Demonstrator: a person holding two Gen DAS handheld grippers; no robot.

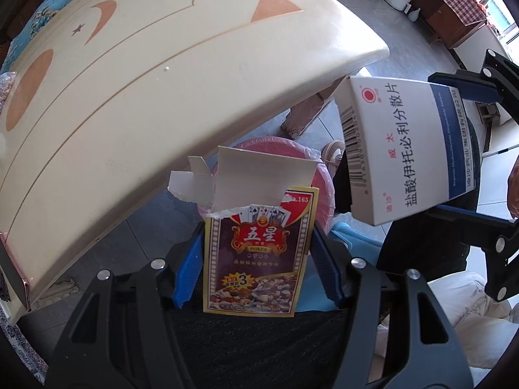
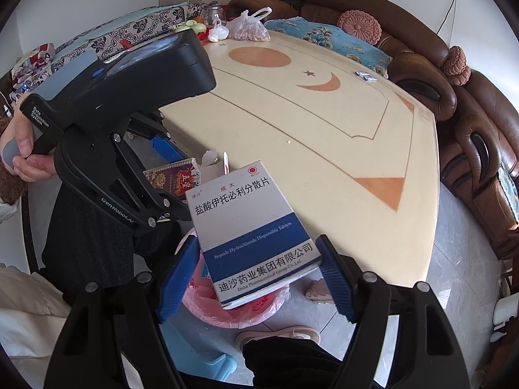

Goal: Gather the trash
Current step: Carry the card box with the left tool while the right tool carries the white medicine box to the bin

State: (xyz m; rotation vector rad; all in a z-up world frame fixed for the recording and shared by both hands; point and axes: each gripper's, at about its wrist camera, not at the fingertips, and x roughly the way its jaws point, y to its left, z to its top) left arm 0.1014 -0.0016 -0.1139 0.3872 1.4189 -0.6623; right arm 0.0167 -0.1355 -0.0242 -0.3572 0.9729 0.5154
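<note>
My left gripper (image 1: 258, 254) is shut on a torn-open playing-card box (image 1: 256, 249), red and purple with a ragged white flap at its top. My right gripper (image 2: 258, 253) is shut on a white and blue medicine box (image 2: 249, 220), its blue pads pressing the box's two sides. Both boxes hang past the near edge of the cream table (image 2: 324, 146), over a bin with a pink bag (image 2: 227, 308). The left wrist view shows the medicine box (image 1: 399, 149) at the right and the pink bin (image 1: 319, 188) behind the card box. In the right wrist view the card box (image 2: 176, 178) peeks out behind the left gripper.
A brown sofa (image 2: 454, 113) wraps the table's far side. A bag of nuts (image 2: 249, 27), a teapot and two foil packets (image 2: 366, 76) lie on the table. A blue stool (image 2: 201, 356), shoes (image 2: 279, 335) and a person's dark trousers crowd the floor near the bin.
</note>
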